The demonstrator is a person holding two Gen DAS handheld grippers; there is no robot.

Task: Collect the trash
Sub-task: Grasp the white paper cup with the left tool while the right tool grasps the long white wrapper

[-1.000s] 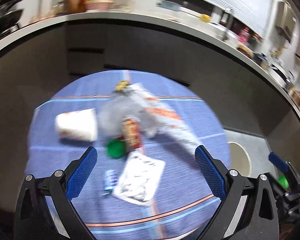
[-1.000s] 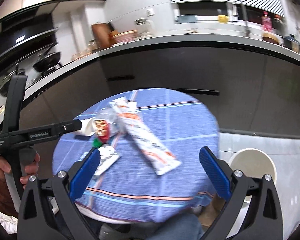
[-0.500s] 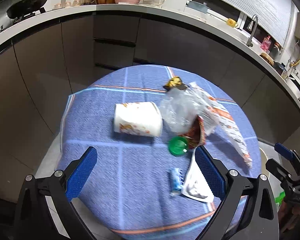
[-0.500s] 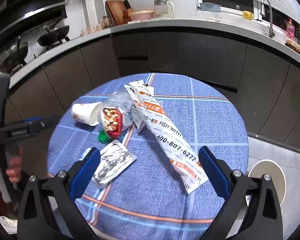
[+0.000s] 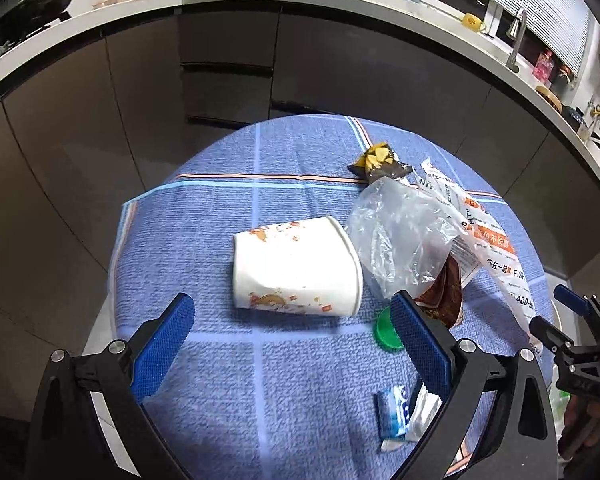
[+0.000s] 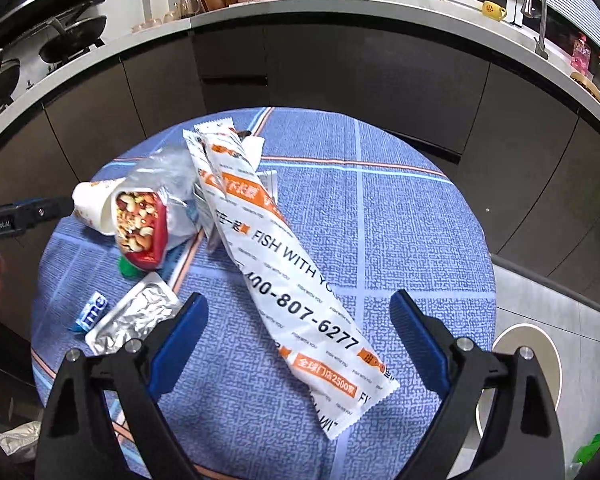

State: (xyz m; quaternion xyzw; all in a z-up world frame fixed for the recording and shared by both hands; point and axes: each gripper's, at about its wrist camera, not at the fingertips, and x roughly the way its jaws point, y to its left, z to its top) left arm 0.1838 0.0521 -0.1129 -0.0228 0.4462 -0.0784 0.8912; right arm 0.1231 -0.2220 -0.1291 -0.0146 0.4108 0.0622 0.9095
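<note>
Left wrist view
Bench [image 5: 220, 208]: round, under a blue checked cloth; the left and near parts of the cloth lie bare, the litter sits centre to right.
Left gripper [image 5: 288, 344]: jaws spread wide, nothing between the pads, held above the near part of the cloth.
Cup [image 5: 296, 266]: paper, on its side, long axis across the picture, mouth to the right, base to the left; just beyond the gripper's gap.
Clear bag [image 5: 400, 232]: crumpled, touching the cup's rim on the right.
Dark wrapper [image 5: 382, 164]: at the far end of the heap, near the far rim.
Green lid [image 5: 384, 330]: flat, partly hidden by the right finger.
Blue packet [image 5: 394, 410]: small, near the front rim.
Right edge: the other gripper stands off the bench rim.

Right wrist view
Right gripper [image 6: 298, 344]: jaws wide and closing; the pouch's near end lies between them, pads not touching it.
Long pouch [image 6: 284, 268]: white and orange, flat, long axis from far-left to near-right, near end close to the front rim.
Open room: the right half of the cloth is bare up to the rim.
Nut bag [image 6: 140, 224]: red, open mouth facing the camera, against the cup.
Foil pack [image 6: 134, 318]: flat, just left of the left finger.
Bin [image 6: 540, 364]: white, round, on the floor beside the bench's right rim.
</note>
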